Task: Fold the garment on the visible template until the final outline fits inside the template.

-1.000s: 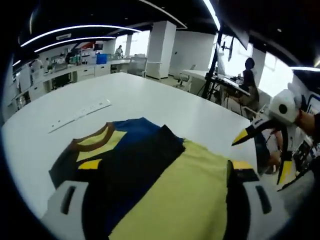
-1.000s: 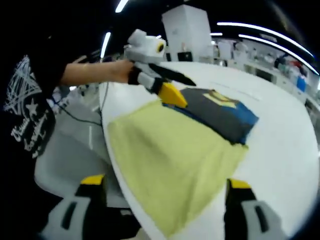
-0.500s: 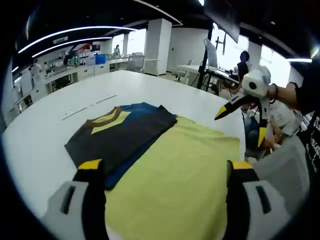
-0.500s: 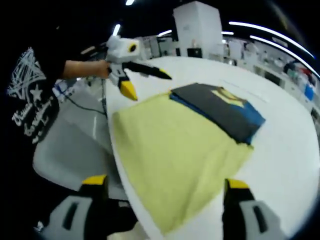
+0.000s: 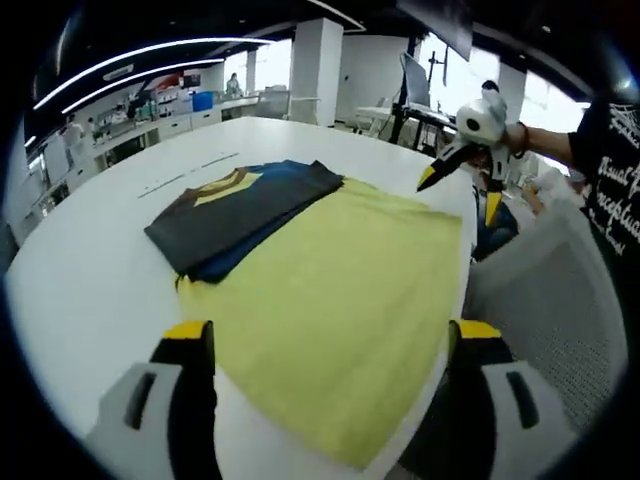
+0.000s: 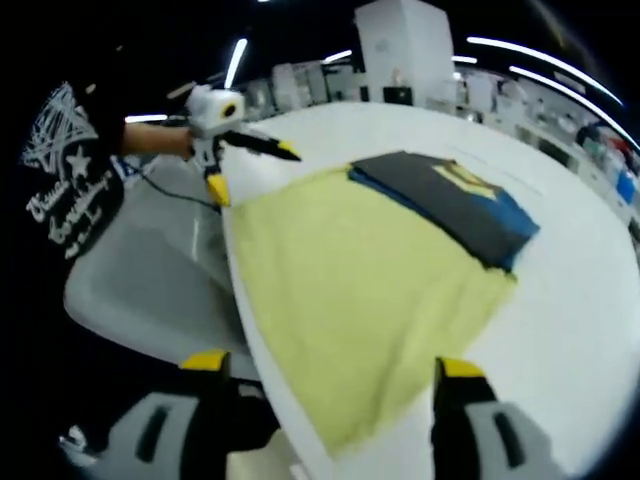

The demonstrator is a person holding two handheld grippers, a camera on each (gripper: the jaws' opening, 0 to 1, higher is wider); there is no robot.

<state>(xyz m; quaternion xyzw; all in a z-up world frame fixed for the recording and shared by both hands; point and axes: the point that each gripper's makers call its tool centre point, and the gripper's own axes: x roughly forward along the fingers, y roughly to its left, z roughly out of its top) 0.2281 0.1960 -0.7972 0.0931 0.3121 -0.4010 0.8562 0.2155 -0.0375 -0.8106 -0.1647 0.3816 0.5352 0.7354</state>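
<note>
The folded garment (image 5: 240, 205), dark grey and blue with a yellow collar patch, lies on the far left part of the yellow template cloth (image 5: 340, 290) on the white table (image 5: 90, 270). My left gripper (image 5: 332, 335) hovers open and empty over the cloth's near edge. My right gripper (image 5: 458, 196) shows at the far right edge of the cloth, jaws apart and empty. In the right gripper view the garment (image 6: 450, 200) rests on the template (image 6: 360, 280) at its far end; the right gripper (image 6: 332, 365) is open, and the left gripper (image 6: 255, 172) stands open at the cloth's far left corner.
A person in a black printed T-shirt (image 6: 60, 170) stands at the table edge beside a white chair (image 6: 130, 290). The same chair (image 5: 560, 300) sits right of the table. Thin white strips (image 5: 190, 172) lie beyond the garment. Workbenches line the back of the room.
Both grippers have pulled back from the garment toward the cloth's near edges, so each looks smaller in the other's view. The folded garment stays put on the template.
</note>
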